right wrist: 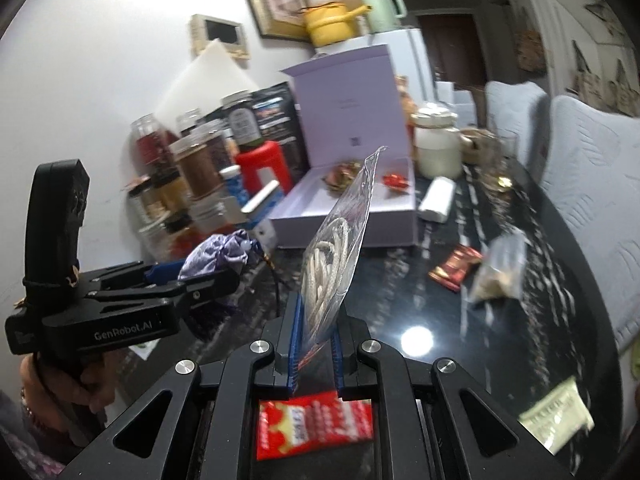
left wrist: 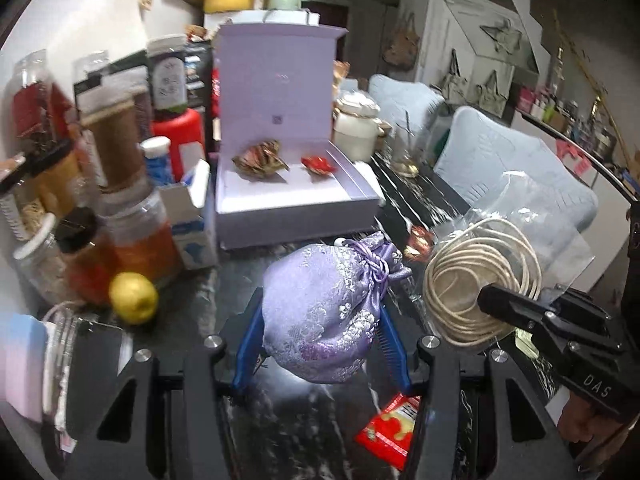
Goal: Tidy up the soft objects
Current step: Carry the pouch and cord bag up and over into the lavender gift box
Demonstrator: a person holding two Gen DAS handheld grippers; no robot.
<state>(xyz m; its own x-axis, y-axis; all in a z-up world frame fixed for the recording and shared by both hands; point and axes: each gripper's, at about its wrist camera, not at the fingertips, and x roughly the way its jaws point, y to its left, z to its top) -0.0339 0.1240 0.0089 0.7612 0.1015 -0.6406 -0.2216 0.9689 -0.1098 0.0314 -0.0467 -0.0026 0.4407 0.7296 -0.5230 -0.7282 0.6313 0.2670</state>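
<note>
Jars [left wrist: 116, 148]: a crowded cluster along the left edge of the tabletop [left wrist: 320, 420], with a yellow lemon [left wrist: 133, 297] just in front of them.
Your left gripper [left wrist: 320, 332]: its blue fingers [left wrist: 249, 336] are clamped on either side of the lilac pouch, so you are gripping it.
Lilac pouch [left wrist: 328, 312]: a brocade drawstring bag, tied neck pointing away from you, held between the left fingers above the dark marble top; in the right wrist view it shows [right wrist: 218, 256] at the tip of your left tool.
Lilac box [left wrist: 292, 188]: open, lid standing upright, toward the far side of the tabletop beyond the pouch; two crumpled foil pieces, one brownish [left wrist: 260, 160] and one red [left wrist: 318, 166], lie inside its tray.
Red packet [left wrist: 388, 428]: flat on the tabletop at the near edge, below and between your two tools.
Your right gripper [right wrist: 314, 344]: closed on the lower edge of the clear bag, which stands up edgewise between the blue fingers [right wrist: 292, 344].
Clear bag [right wrist: 340, 248]: holds a coil of cream cord [left wrist: 476, 280]; lifted off the tabletop, just right of the pouch.
Small packets: a red-brown one [right wrist: 456, 268], a clear sachet [right wrist: 500, 272] and a pale green one [right wrist: 556, 420] lie toward the right edge of the tabletop.
Chairs [left wrist: 516, 172]: pale blue, beyond the right edge.
</note>
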